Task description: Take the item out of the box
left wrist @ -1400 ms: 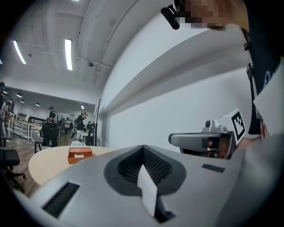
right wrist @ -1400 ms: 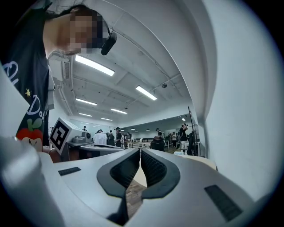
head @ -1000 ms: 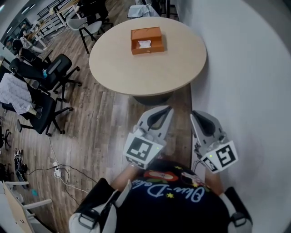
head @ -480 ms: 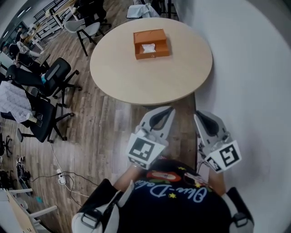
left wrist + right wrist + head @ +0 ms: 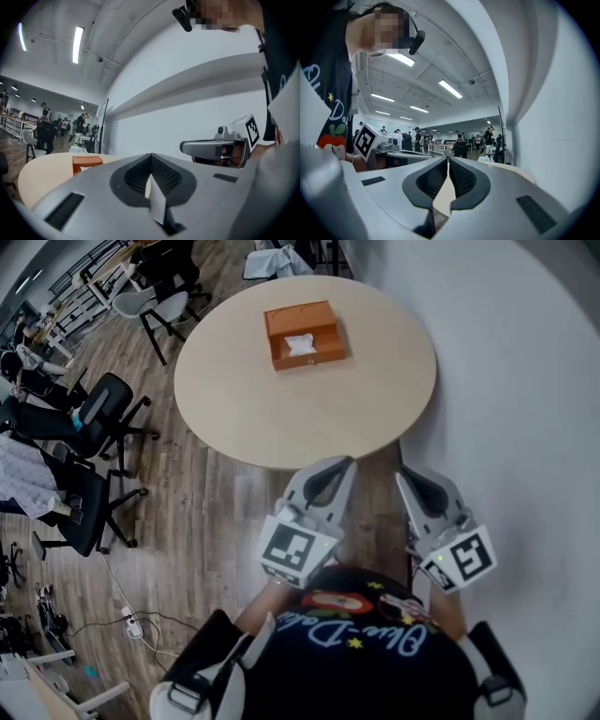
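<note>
An open orange box (image 5: 305, 336) sits on the far half of a round beige table (image 5: 281, 418), with a white item (image 5: 300, 344) lying inside it. Both grippers are held close to the person's chest, short of the table's near edge and well away from the box. My left gripper (image 5: 349, 461) is shut and empty, its tips meeting at the left gripper (image 5: 151, 155); the orange box (image 5: 86, 164) shows small beyond it at left. My right gripper (image 5: 397, 472) is also shut with nothing in it, and the right gripper (image 5: 446, 159) shows its jaws pressed together.
A white wall (image 5: 525, 381) runs close along the table's right side. Black office chairs (image 5: 89, 423) and a white chair (image 5: 150, 301) stand on the wooden floor at left. Cables and a power strip (image 5: 131, 624) lie on the floor near the person's left.
The table and box have shifted a little in the head view as the person moved. Both grippers stay shut and keep their place in front of the chest.
</note>
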